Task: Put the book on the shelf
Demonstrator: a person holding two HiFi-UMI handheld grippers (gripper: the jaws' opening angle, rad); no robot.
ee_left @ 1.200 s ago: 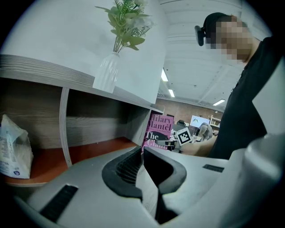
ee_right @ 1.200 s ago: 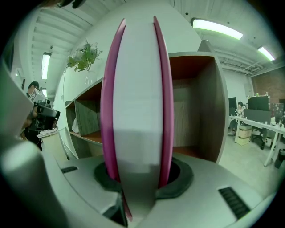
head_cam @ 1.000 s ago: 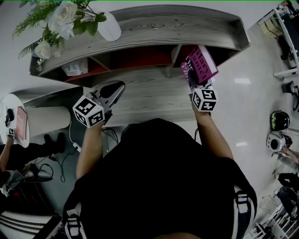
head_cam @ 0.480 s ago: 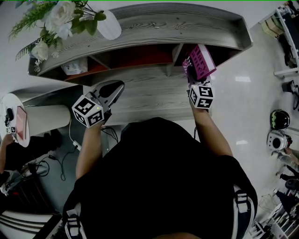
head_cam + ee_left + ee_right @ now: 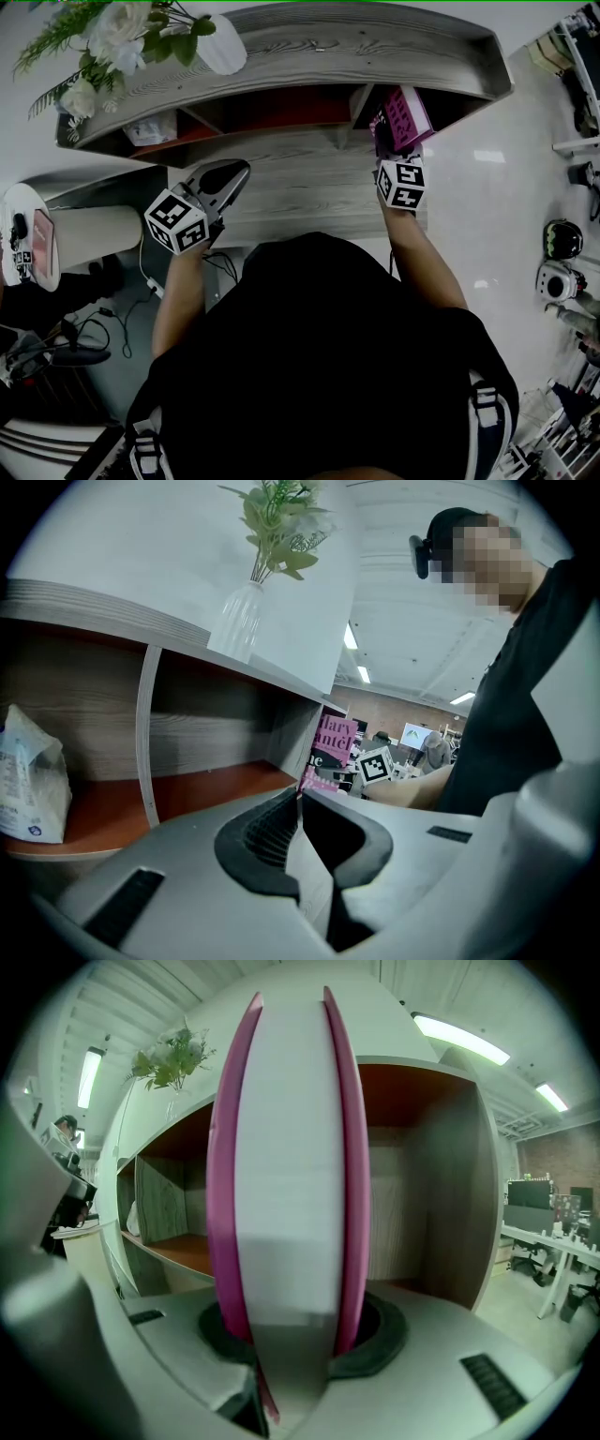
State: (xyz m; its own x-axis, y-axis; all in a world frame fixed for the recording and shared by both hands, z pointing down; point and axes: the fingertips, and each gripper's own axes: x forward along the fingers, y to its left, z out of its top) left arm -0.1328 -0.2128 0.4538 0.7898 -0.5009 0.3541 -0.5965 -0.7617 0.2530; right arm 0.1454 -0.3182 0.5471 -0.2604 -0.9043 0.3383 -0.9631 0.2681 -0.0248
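The book (image 5: 286, 1176) is pinched upright by the right gripper (image 5: 291, 1340) at the mouth of the shelf (image 5: 427, 1194). The jaws of the left gripper (image 5: 298, 808) are pressed together, empty.

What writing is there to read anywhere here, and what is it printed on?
"lary" over "antel": cover of the pink book, left tongs' view, cut off at the left.
Smaller words lower on that cover: too blurred to read.
Same cover in the head view: too small to read.
White packet on the shelf: blue print, too blurred to read.
Left cube and right cube: black-and-white squares only, no words.
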